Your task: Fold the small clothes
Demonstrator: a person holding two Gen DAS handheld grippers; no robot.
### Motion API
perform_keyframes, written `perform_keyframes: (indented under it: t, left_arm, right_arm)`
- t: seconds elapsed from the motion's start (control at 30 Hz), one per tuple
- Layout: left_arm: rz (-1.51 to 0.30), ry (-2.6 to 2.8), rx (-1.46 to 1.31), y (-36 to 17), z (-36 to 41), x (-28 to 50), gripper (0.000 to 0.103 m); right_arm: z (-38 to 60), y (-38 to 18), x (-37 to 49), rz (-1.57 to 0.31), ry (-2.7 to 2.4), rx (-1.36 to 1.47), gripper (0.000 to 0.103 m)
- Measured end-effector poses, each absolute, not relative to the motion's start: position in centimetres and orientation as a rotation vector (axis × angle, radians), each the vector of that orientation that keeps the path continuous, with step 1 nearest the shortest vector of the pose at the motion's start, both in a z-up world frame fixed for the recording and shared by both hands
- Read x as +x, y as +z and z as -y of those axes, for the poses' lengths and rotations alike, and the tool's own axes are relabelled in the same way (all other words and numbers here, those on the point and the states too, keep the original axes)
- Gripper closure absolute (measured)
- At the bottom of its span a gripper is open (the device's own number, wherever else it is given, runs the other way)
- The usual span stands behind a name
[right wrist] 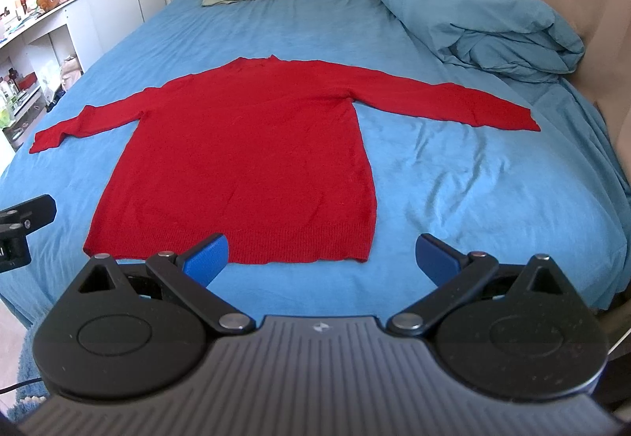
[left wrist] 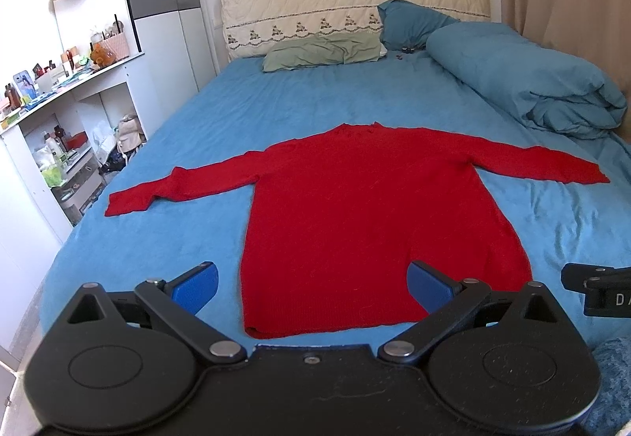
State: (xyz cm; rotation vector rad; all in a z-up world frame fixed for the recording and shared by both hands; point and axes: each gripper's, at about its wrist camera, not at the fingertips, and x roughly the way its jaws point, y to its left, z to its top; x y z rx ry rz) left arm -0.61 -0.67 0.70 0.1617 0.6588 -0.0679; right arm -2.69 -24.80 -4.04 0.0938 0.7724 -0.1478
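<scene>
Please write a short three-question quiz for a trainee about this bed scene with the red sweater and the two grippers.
1. True or false: the red sweater lies flat with both sleeves spread out.
2. The left gripper is: A) open and empty, B) shut on a sleeve, C) shut on the hem.
3. What lies rolled up along the right side of the bed?

Key: 1 true; 2 A; 3 the blue duvet. The right gripper is open too.

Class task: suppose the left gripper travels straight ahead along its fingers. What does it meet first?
Most likely the red sweater: its hem lies just ahead of the open left gripper, flat on the blue bedsheet. The gripper's height above the bed is unclear.
</scene>
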Motion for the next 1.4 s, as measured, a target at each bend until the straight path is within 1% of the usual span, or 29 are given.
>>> perform_keyframes:
  t: [1.4]
  left_arm:
    - [-0.642,-0.056,0.153,1.3,0.4,-0.9,0.000]
  right_arm:
    - [24.8,-3.1,-3.0,-0.750,-0.135,0.098,0.000]
